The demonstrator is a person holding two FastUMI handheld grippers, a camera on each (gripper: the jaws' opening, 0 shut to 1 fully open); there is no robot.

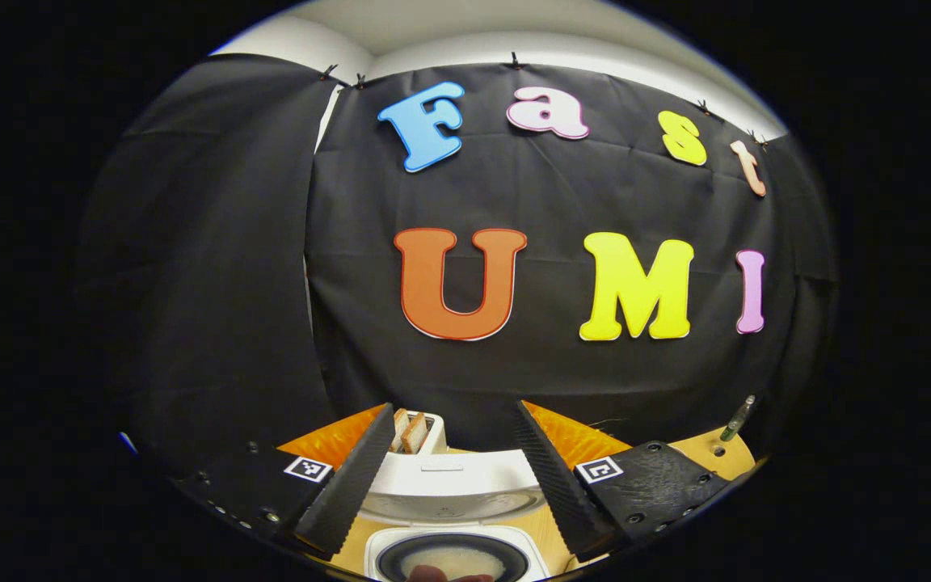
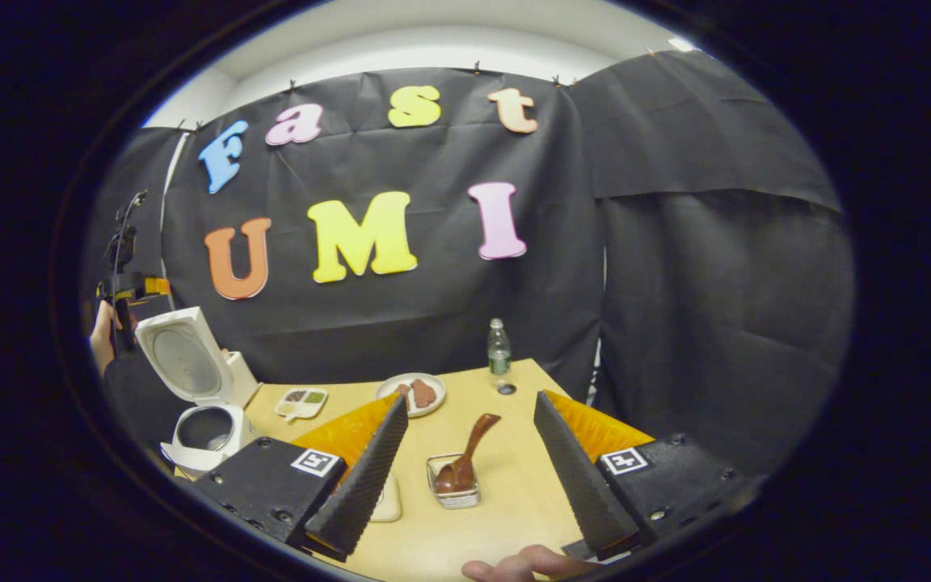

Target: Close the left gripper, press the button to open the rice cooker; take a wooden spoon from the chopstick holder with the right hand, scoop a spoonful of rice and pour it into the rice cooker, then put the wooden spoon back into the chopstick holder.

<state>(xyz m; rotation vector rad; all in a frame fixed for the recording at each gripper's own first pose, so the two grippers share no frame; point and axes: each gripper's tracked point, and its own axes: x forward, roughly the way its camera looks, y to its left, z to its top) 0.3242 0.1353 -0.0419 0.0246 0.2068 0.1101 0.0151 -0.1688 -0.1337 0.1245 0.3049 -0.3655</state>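
The white rice cooker stands open just below my left gripper, its lid tipped up and its dark inner pot showing something pale inside. The left gripper is open and holds nothing. Behind the cooker stands a white chopstick holder with wooden pieces in it. In the right gripper view the open rice cooker sits at the table's left edge. A brown wooden spoon rests with its bowl in a small clear container, between and beyond the fingers of my open right gripper.
On the wooden table are a plate with brown food, a small divided dish and a green bottle near the far edge. A hand shows at the bottom. The other gripper hovers above the cooker.
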